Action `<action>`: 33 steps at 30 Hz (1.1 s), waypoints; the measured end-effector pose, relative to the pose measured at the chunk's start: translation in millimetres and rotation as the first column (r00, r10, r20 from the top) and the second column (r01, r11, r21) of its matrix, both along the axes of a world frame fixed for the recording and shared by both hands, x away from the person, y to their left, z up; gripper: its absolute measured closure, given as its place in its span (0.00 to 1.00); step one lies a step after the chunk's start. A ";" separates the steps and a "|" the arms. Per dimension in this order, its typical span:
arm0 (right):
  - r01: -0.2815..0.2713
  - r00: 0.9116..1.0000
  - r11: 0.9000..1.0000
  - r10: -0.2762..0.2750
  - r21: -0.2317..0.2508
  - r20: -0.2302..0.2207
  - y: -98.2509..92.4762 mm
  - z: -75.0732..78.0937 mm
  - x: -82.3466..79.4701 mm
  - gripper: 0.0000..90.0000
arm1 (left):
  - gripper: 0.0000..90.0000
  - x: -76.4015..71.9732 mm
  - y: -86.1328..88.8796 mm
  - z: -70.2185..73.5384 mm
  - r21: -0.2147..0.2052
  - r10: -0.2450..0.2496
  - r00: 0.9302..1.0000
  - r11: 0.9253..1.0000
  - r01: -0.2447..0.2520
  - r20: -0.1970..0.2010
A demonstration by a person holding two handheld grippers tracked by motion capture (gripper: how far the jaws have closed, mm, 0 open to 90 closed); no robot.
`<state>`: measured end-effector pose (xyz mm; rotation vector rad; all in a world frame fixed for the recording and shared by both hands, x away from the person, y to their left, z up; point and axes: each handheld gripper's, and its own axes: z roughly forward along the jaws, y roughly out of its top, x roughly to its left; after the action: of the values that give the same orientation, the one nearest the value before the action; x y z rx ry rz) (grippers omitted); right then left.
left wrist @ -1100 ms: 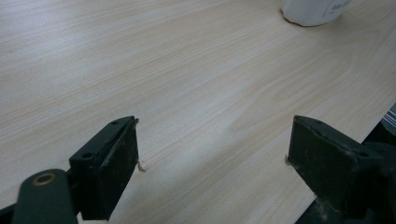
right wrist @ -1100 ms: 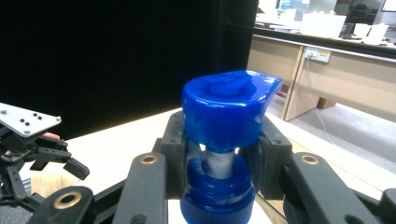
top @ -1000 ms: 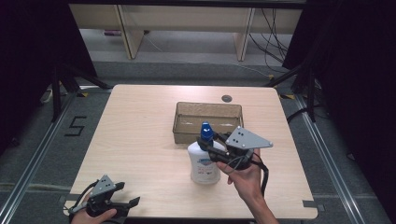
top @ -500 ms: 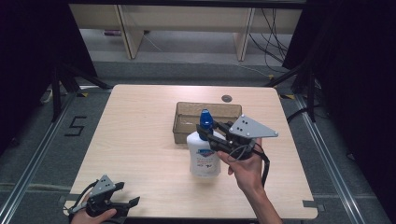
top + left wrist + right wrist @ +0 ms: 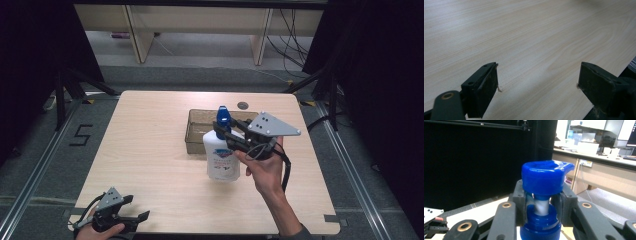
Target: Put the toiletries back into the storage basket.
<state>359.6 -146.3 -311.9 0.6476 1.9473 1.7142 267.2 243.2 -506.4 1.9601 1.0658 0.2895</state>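
Since the earlier frame the pump bottle [image 5: 222, 156] has risen toward the tray [image 5: 196, 131]. Left gripper [image 5: 131, 218] — jaws wide apart, nothing between — rests at the table [image 5: 145, 150] edge. Right gripper [image 5: 541, 205] — its own view shows pads clamping the stem under the blue pump head [image 5: 545, 176].

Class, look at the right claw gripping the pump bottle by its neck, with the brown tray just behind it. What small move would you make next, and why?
Probably carry the pump bottle a little further toward the tray and over its rim. The right claw is shut on the stem under the blue pump head, the tray lies just behind the bottle, and the left claw is open at the table's near edge, with nothing between its pads.
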 end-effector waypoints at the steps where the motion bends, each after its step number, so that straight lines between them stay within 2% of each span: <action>1: 0.004 1.000 1.000 -0.004 -0.005 0.017 -0.9 2.0 1.9 0.73 | 0.17 -0.2 -0.1 0.1 -0.001 0.001 1.000 1.000 -0.001 0.000; 3: 0.013 1.000 1.000 -0.012 -0.012 0.025 -1.8 5.6 3.6 0.73 | 0.17 -0.3 -0.3 0.1 -0.004 0.000 1.000 1.000 0.000 -0.001; 4: 0.006 1.000 1.000 -0.006 0.000 0.006 -0.9 6.7 3.5 0.73 | 0.17 -0.1 -0.1 -0.1 0.000 -0.002 1.000 1.000 0.002 -0.001; 5: 0.006 1.000 1.000 -0.006 0.000 0.006 -0.9 6.7 3.5 0.73 | 0.17 -0.1 -0.1 -0.1 0.000 -0.002 1.000 1.000 0.002 -0.001; 6: 0.012 0.999 1.000 -0.012 -0.013 0.038 -2.3 8.6 6.0 0.73 | 0.17 0.2 0.2 0.1 0.002 -0.003 1.000 1.000 0.003 0.001; 9: 0.019 1.000 1.000 -0.019 -0.004 0.018 -4.6 15.2 8.4 0.73 | 0.17 -0.2 -0.6 -0.2 -0.004 -0.001 1.000 1.000 0.001 -0.001; 10: 0.027 0.999 1.000 -0.027 -0.005 0.036 -6.0 16.9 10.6 0.73 | 0.17 0.2 -0.4 -0.1 -0.002 -0.003 1.000 1.000 0.003 -0.002; 11: 0.027 0.999 1.000 -0.027 -0.005 0.036 -6.0 16.9 10.6 0.73 | 0.17 0.2 -0.4 -0.1 -0.002 -0.003 1.000 1.000 0.003 -0.002; 12: 0.026 0.999 1.000 -0.026 0.008 0.022 -7.3 19.5 12.6 0.73 | 0.17 0.3 -0.3 0.0 -0.002 -0.003 1.000 1.000 0.003 -0.001; 17: 0.031 0.999 0.999 -0.032 0.010 0.010 -10.1 23.9 17.5 0.73 | 0.17 0.6 -0.2 -0.6 -0.006 -0.003 1.000 1.000 0.003 0.006; 18: 0.045 0.999 0.999 -0.046 0.004 0.026 -11.4 24.6 19.6 0.73 | 0.17 0.6 -0.1 -0.6 -0.006 -0.003 1.000 1.000 0.003 0.005; 19: 0.042 0.999 0.999 -0.042 0.010 0.008 -11.5 25.0 20.8 0.73 | 0.17 0.3 -0.2 -0.3 -0.005 -0.002 1.000 1.000 0.002 0.001; 22: 0.057 0.998 0.998 -0.057 0.007 0.017 -13.9 26.2 25.1 0.73 | 0.17 0.6 -0.3 -0.4 -0.004 -0.004 1.000 1.000 0.004 0.002; 23: 0.058 0.998 0.998 -0.058 0.014 -0.003 -14.3 26.4 25.9 0.73 | 0.17 0.5 -0.4 -0.2 -0.004 -0.004 1.000 1.000 0.004 0.001; 25: 0.071 0.997 0.997 -0.071 0.022 -0.003 -17.4 27.8 31.2 0.73 | 0.17 0.1 -0.9 -0.4 -0.001 -0.002 1.000 1.000 0.002 -0.002; 26: 0.083 0.996 0.996 -0.083 0.014 0.013 -19.4 28.7 33.5 0.73 | 0.17 0.4 -0.9 -0.7 -0.004 0.000 1.000 1.000 0.000 0.003; 29: 0.096 0.995 0.995 -0.097 0.026 0.000 -21.3 30.8 38.0 0.73 | 0.17 0.4 -0.3 0.2 -0.001 -0.005 1.000 1.000 0.005 -0.003; 31: 0.105 0.994 0.994 -0.105 0.022 0.006 -22.8 31.8 39.7 0.73 | 0.17 0.4 -0.4 -0.3 -0.006 -0.005 1.000 1.000 0.005 0.000; 33: 0.119 0.993 0.993 -0.119 0.020 0.010 -26.4 33.7 44.9 0.73 | 0.17 0.8 0.3 0.1 0.007 -0.012 1.000 1.000 0.012 -0.001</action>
<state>404.6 -172.6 -278.3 0.7447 1.8479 1.6619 268.0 243.5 -506.3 1.9725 1.0543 0.2859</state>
